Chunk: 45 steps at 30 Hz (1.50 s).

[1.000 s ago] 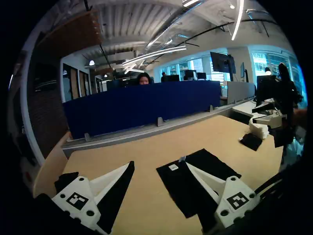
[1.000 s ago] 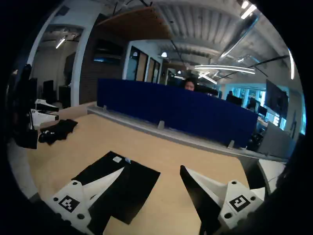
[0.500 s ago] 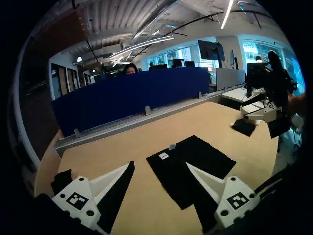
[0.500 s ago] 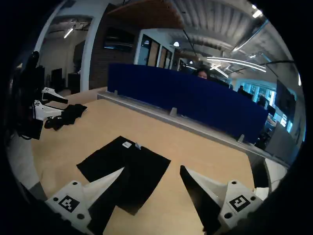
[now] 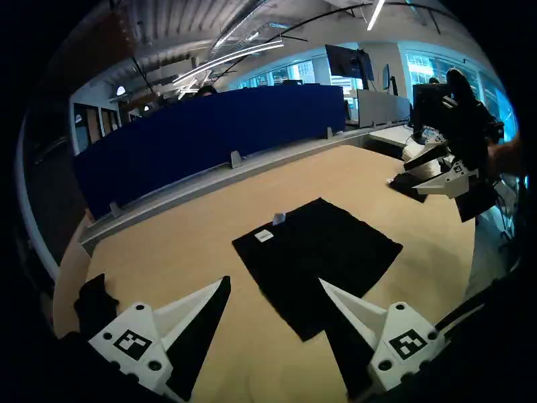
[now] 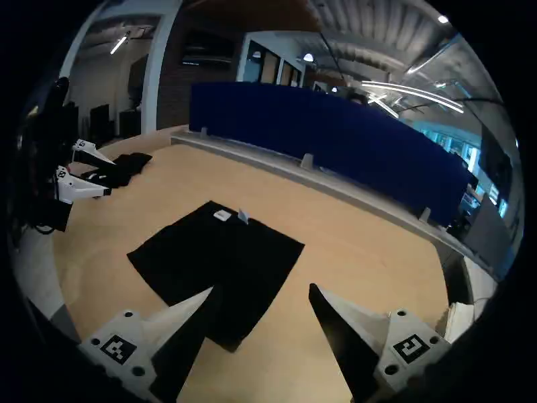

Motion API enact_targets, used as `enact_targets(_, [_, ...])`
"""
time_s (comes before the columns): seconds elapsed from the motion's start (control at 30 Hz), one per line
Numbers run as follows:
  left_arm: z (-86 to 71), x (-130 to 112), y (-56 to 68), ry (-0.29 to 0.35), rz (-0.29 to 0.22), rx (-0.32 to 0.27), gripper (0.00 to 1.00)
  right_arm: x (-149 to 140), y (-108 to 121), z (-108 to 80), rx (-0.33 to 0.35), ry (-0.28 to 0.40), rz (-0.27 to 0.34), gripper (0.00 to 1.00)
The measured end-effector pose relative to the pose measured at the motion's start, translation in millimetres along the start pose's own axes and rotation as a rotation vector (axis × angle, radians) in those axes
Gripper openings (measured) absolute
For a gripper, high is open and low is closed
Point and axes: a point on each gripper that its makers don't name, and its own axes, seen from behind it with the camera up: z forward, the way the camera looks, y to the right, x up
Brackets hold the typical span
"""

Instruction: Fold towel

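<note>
As both views tip downward from a second ago, my left gripper [image 5: 272, 280] and right gripper [image 6: 260, 287] hang with tongs apart, empty. The black towel [image 5: 315, 252] lies flat at 12 o'clock on the tan table [image 5: 188, 235], with a blue partition [image 5: 201, 134] behind.

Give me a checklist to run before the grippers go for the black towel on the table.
1. Left gripper open: ok, fingers apart, nothing between them.
2. Right gripper open: ok, likewise empty.
3. Black towel flat on the table: ok, spread out, white tag facing up.
4. Towel free of clutter: ok, the other black cloth lies apart near the table's edge.
5. Corner gripped: not ok, both grippers hang above the towel.
6. Already folded once: cannot tell.
</note>
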Motion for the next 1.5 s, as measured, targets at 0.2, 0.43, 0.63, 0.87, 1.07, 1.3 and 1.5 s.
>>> enact_targets(0.2, [14.6, -30.8, 13.6, -0.062, 0.011, -0.033, 0.86, -31.0, -11.2, 13.8, 0.027, -0.057, -0.002, 1.00])
enact_targets(0.43, [26.8, -63.6, 25.2, -0.126, 0.005, -0.062, 0.87, -60.7, -22.2, 25.2, 0.060, -0.115, -0.001, 1.00])
enact_targets(0.63, [33.1, -84.2, 31.2, -0.166, -0.003, -0.078, 0.87, -76.4, -26.7, 29.7, 0.077, -0.145, 0.002, 1.00])
enact_targets(0.87, [40.8, -100.9, 39.2, -0.210, 0.005, -0.114, 0.87, -91.5, -29.7, 33.5, 0.083, -0.180, 0.002, 1.00])
enact_targets(1.07, [50.0, -115.4, 45.9, -0.250, 0.022, -0.137, 0.87, -109.2, -35.5, 37.1, 0.096, -0.214, 0.012, 0.99])
enact_targets(1.3, [61.7, -130.2, 54.6, -0.295, -0.002, -0.165, 0.87, -119.3, -40.3, 43.2, 0.106, -0.231, 0.031, 0.98])
enact_targets(1.5, [63.6, -135.4, 58.1, -0.327, -0.005, -0.183, 0.87, -122.7, -42.7, 46.2, 0.113, -0.240, 0.024, 0.96])
